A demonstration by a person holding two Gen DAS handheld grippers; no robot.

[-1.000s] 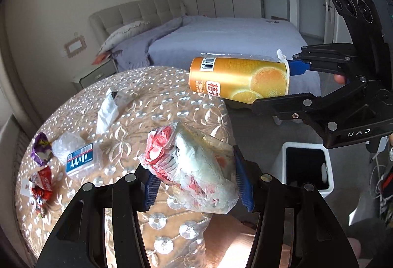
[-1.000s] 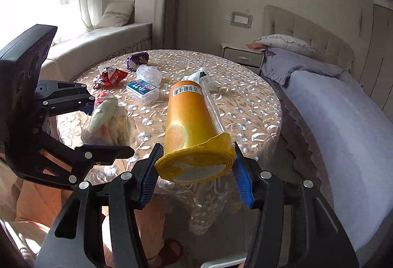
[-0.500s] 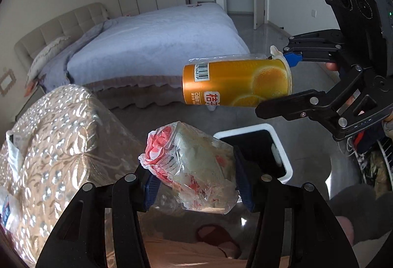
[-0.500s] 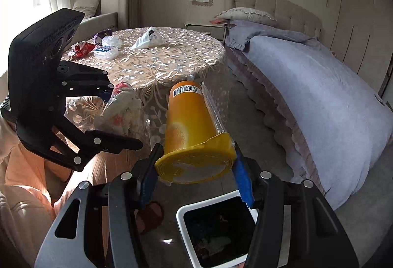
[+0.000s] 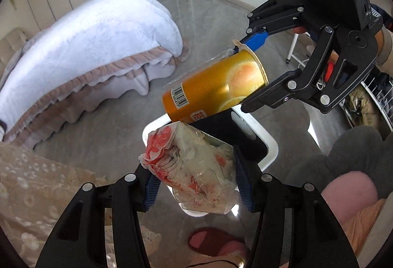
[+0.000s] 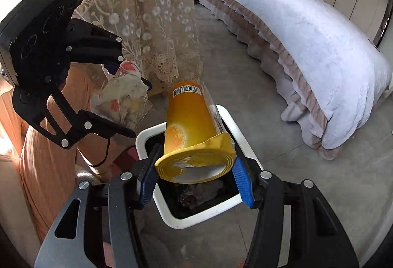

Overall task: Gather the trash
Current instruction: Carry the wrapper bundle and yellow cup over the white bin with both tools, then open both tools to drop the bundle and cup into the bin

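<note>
My left gripper (image 5: 196,182) is shut on a crumpled clear wrapper with red print (image 5: 194,164), held above the white-rimmed trash bin (image 5: 271,145). My right gripper (image 6: 195,179) is shut on the wide end of an orange paper cup with an orange-fruit print (image 6: 191,125), tilted over the same bin (image 6: 196,221). The cup also shows in the left wrist view (image 5: 216,88), just above the wrapper. The wrapper shows in the right wrist view (image 6: 122,98), left of the cup. The bin holds some dark trash.
A bed with a pale blue cover (image 6: 307,29) stands to the right of the bin. The round table with a lace cloth (image 6: 147,12) is behind the bin, with a white bag on top. The person's legs and a red slipper (image 5: 208,241) are beside the bin.
Both grippers swung away from the table and down toward the bin, which is now directly beneath the cup and wrapper. Both loads stay gripped.
</note>
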